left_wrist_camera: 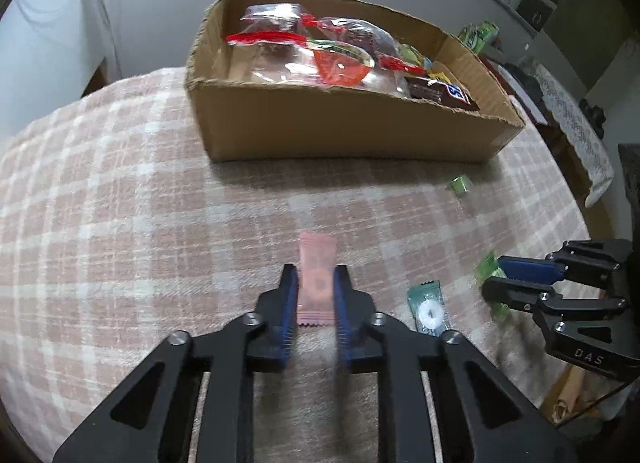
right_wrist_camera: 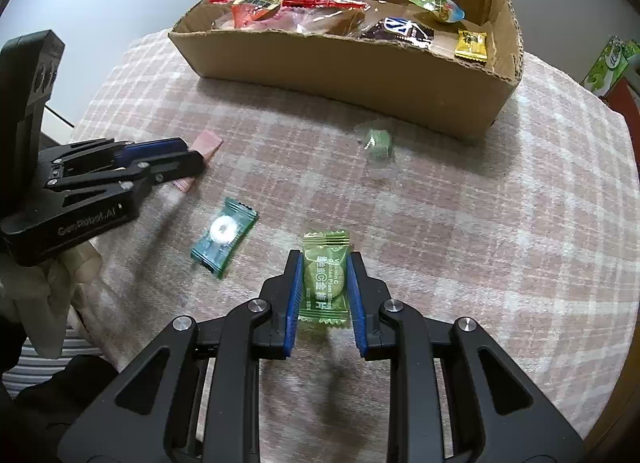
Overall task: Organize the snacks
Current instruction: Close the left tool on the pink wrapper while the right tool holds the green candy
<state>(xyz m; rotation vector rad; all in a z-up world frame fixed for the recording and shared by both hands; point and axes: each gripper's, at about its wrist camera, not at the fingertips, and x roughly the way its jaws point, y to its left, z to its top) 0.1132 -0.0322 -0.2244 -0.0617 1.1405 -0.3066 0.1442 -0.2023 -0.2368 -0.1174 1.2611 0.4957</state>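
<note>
Pink, flat, crimp-ended candy wrapper (left_wrist_camera: 317,283) lies on the pink-and-white checked tablecloth (left_wrist_camera: 120,203), clenched between the left gripper (left_wrist_camera: 317,283)'s blue pads. A green translucent plum-candy sachet with white lettering (right_wrist_camera: 323,279) is grasped by the right gripper (right_wrist_camera: 323,283), before the brown cardboard box (right_wrist_camera: 340,71).

Counts: 1 cardboard box (right_wrist_camera: 344,75) on the counter (right_wrist_camera: 500,231). 4 loose candies lay outside it: 1 pink (left_wrist_camera: 318,279), 1 teal with a white ring (right_wrist_camera: 223,237), 1 green flat pack (right_wrist_camera: 325,277), 1 small pale-green cube (right_wrist_camera: 378,143). In the box, at least 3 small pieces were countable: 1 yellow (right_wrist_camera: 472,44), 1 green-and-blue (right_wrist_camera: 438,7), 1 dark chocolate bar (right_wrist_camera: 404,32). Clear bags with red trim (right_wrist_camera: 288,3) overlapped, so no exact count. 2 grippers: left (left_wrist_camera: 317,276), right (right_wrist_camera: 323,261), 2 fingers each.
</note>
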